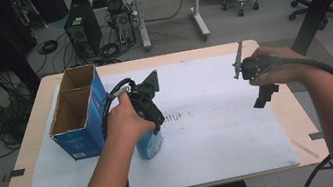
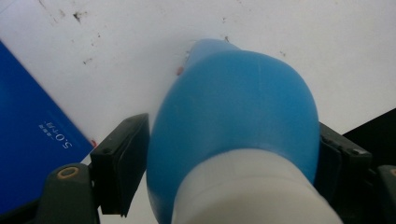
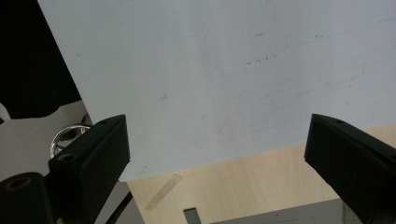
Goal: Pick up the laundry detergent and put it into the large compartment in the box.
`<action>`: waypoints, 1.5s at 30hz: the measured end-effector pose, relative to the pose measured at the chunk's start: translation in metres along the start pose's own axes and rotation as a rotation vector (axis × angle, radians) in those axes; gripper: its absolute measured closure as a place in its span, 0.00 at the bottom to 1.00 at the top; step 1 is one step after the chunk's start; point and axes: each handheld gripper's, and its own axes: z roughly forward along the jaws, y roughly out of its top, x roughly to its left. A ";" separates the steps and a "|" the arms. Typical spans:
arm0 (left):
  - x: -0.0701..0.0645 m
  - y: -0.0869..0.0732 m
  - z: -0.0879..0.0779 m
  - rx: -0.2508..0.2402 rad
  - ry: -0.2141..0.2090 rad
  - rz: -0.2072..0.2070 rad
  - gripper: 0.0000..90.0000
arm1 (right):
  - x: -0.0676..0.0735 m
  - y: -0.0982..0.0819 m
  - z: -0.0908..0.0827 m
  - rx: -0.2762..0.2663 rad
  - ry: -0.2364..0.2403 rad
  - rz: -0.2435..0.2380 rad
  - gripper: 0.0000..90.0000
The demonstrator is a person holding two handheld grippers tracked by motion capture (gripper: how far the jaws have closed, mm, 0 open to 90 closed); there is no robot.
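blue bottle stands upright on the white sheet that covers the wooden table, just at 3 o'clock of the blue cardboard box, close beside it without a clear touch. left gripper comes down on it from above, and in the left gripper view the bottle sits between the two black jaws with its white neck nearest the camera; the pad at 3 o'clock lies against the bottle's side, while the pad at 9 o'clock stands right at the other side (whether a thin gap remains there i cannot tell). left hand wraps the gripper's body. the box is open at the top, with two compartments.

right gripper hangs above the sheet toward 3 o'clock of the table, well apart from the bottle, held by the right hand. in the right gripper view its jaws stand wide apart with nothing between them, over the sheet's edge and bare wood.
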 end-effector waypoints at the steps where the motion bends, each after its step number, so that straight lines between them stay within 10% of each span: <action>1: 0.000 0.000 0.000 0.001 0.001 0.001 0.27 | 0.000 0.000 0.000 0.000 -0.001 0.000 0.07; 29: -0.002 0.001 -0.004 0.012 0.018 0.025 0.41 | 0.000 -0.002 -0.004 0.007 -0.008 0.005 0.07; 45: 0.008 0.000 -0.078 0.007 -0.005 -0.006 0.41 | -0.001 0.000 -0.009 0.003 -0.013 0.001 0.07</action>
